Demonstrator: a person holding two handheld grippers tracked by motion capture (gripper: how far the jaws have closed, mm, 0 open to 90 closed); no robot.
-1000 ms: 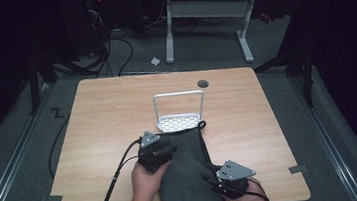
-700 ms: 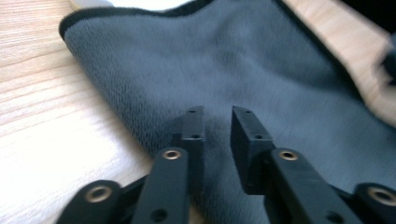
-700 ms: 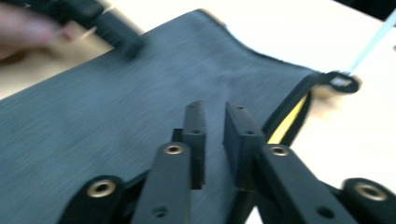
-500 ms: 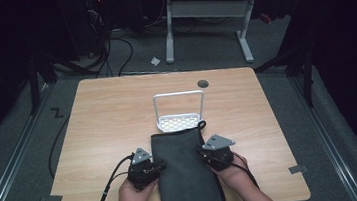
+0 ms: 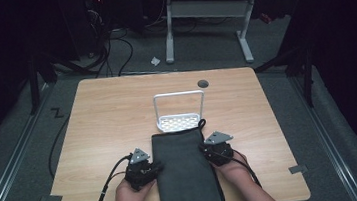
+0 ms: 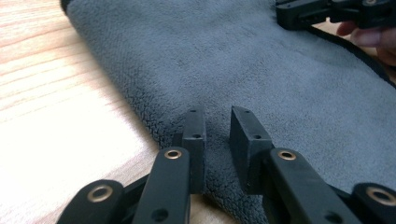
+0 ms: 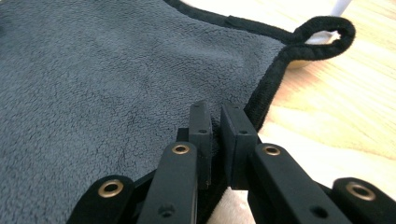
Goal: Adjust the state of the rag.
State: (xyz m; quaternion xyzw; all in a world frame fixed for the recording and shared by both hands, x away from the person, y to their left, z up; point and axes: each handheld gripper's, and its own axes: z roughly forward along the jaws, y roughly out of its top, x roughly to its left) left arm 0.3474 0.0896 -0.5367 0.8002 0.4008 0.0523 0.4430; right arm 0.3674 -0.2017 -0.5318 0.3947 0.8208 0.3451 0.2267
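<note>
Towel (image 5: 186, 172) is lying flat near my edge of the table (image 5: 107, 113), folded into a long dark grey strip running away from me, its far end touching the base of a little white rack (image 5: 180, 115). I've got one gripper on each long side: left gripper (image 5: 154, 166) at the left edge, right gripper (image 5: 204, 149) at the right edge a bit farther up. In the left gripper view the jaws have just been closing and sit narrow over the towel's edge, with a small gap between them, so I honestly can't tell if they've pinched any cloth yet. Right gripper view is much the same, jaws just closing and nearly together right at the black hem (image 7: 268, 88), close to the hanging loop (image 7: 327, 35); looks like they may be nipping the edge, but I can't say for sure. So as far as I can judge, the lengthwise fold is done and neat, and I'm setting up the grab for the next one. What's left: get a firm hold on both edges, lift, and fold it over, without dragging it into the rack.
</note>
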